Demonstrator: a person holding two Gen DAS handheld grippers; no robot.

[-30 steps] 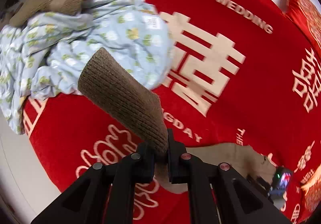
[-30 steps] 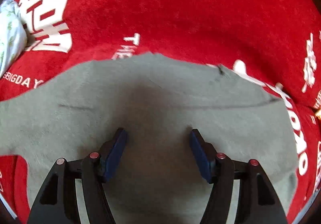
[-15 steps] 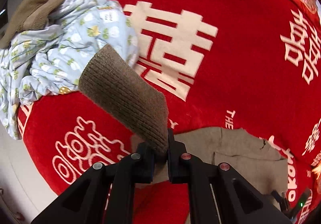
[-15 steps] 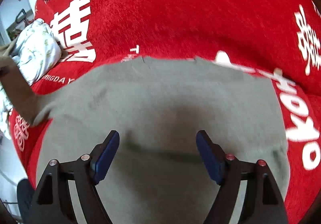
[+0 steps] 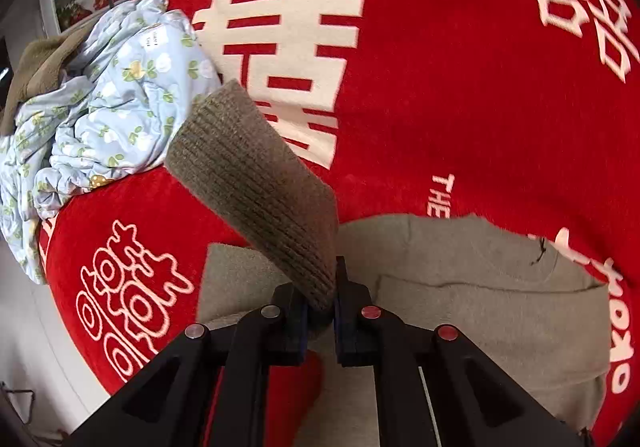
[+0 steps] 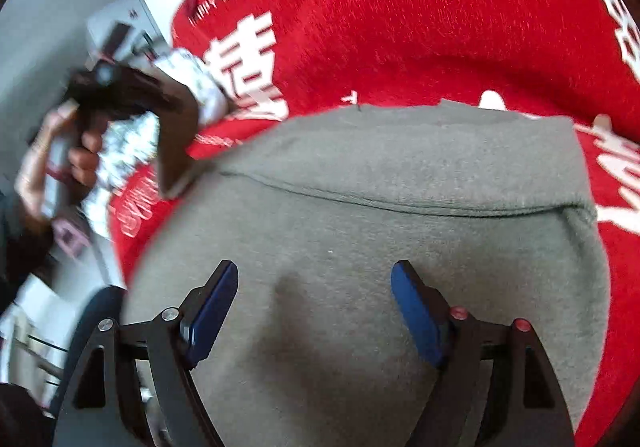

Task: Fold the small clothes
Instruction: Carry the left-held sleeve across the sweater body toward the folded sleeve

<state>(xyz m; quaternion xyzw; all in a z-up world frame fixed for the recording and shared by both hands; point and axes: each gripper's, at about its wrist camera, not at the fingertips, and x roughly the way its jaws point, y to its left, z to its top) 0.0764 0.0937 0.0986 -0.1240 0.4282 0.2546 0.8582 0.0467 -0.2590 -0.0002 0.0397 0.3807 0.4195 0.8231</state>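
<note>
A small grey-brown sweater [image 5: 472, 287] lies flat on the red wedding blanket [image 5: 440, 87]. My left gripper [image 5: 320, 311] is shut on its ribbed sleeve cuff [image 5: 256, 183], which stands up and away from me, lifted above the sweater body. In the right wrist view the sweater [image 6: 380, 215] fills the lower frame with a fold seam across it. My right gripper [image 6: 312, 295] is open and empty just above the sweater body. The left gripper with the sleeve [image 6: 172, 135] shows blurred at the left of that view.
A crumpled pale blue floral garment [image 5: 112, 119] and a brown fleece piece [image 5: 40, 63] lie piled at the blanket's left edge. White floor [image 5: 24, 327] lies beyond the blanket on the left. Room clutter shows at the far left in the right wrist view.
My left gripper has carried the sleeve cuff rightward over the sweater body. My right gripper has pulled back and turned left, staying open, so more of the sweater shows.
</note>
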